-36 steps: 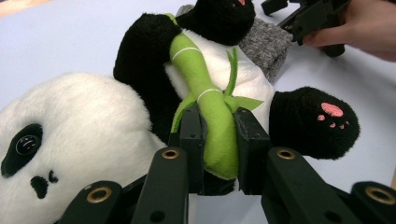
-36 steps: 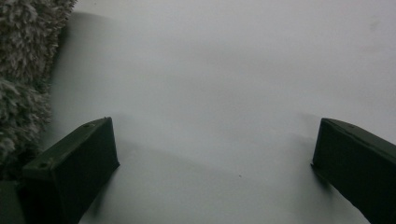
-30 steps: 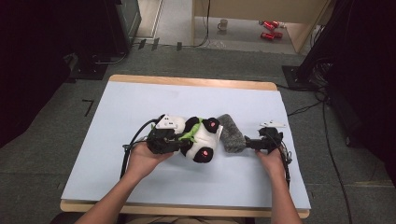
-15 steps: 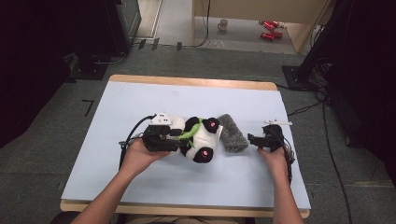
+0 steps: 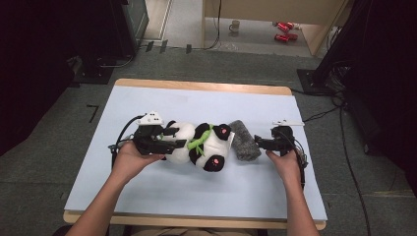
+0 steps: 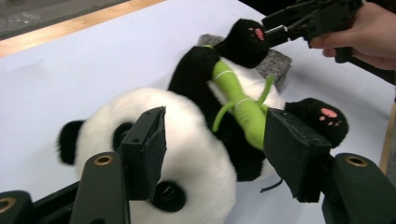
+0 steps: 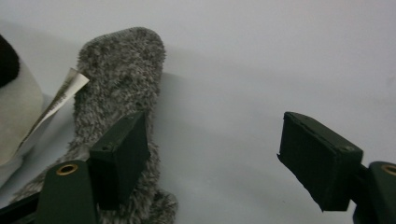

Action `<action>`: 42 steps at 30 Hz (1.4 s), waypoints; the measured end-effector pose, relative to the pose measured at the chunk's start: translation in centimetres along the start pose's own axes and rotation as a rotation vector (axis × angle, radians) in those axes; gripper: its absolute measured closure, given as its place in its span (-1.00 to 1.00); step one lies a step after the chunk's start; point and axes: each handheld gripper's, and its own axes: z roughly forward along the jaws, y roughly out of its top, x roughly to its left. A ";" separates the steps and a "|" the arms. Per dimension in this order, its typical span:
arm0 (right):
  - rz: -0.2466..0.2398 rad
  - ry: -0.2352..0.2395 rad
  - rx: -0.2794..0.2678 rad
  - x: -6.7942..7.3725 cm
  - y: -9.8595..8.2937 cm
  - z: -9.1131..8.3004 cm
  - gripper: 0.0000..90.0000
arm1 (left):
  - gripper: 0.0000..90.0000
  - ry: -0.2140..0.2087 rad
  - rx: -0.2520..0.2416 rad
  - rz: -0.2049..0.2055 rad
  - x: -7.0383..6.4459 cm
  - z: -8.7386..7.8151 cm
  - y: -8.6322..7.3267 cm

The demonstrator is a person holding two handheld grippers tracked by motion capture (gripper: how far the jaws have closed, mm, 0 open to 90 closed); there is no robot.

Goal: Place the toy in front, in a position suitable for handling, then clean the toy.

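Observation:
A black-and-white panda plush (image 5: 202,146) with a green bamboo stalk (image 6: 238,105) lies on its side in the middle of the light blue table (image 5: 147,98). My left gripper (image 5: 178,137) is open, with its jaws either side of the panda's white head (image 6: 196,154). A grey fuzzy piece (image 5: 244,140) lies just right of the panda, partly under it. My right gripper (image 5: 257,143) stands open at the grey piece's right edge. In the right gripper view, the grey fuzzy piece (image 7: 116,79) sits by one jaw, and a white tag (image 7: 56,105) lies on it.
The table's wooden edge (image 5: 206,87) runs along the far side. Black cables (image 5: 123,132) trail from both grippers. Beyond the table, red items (image 5: 282,32) and a mug (image 5: 235,24) sit on the floor. Dark equipment stands at both sides.
My left gripper and the panda have shifted slightly to the left. The right gripper has barely moved beside the grey piece.

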 end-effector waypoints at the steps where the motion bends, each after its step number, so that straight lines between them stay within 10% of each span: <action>1: -0.012 0.005 -0.004 0.3 0.1 -0.1 -0.41 | -0.13 0.003 0.000 0.001 0.2 -0.1 -0.1; 18: -0.070 0.094 0.012 2.8 1.0 0.3 -0.32 | -0.16 0.091 0.011 0.000 3.6 -1.7 -2.4; 42: -0.088 0.118 0.071 2.8 0.8 3.3 -0.16 | -0.22 0.024 0.047 -0.008 5.8 1.1 -6.9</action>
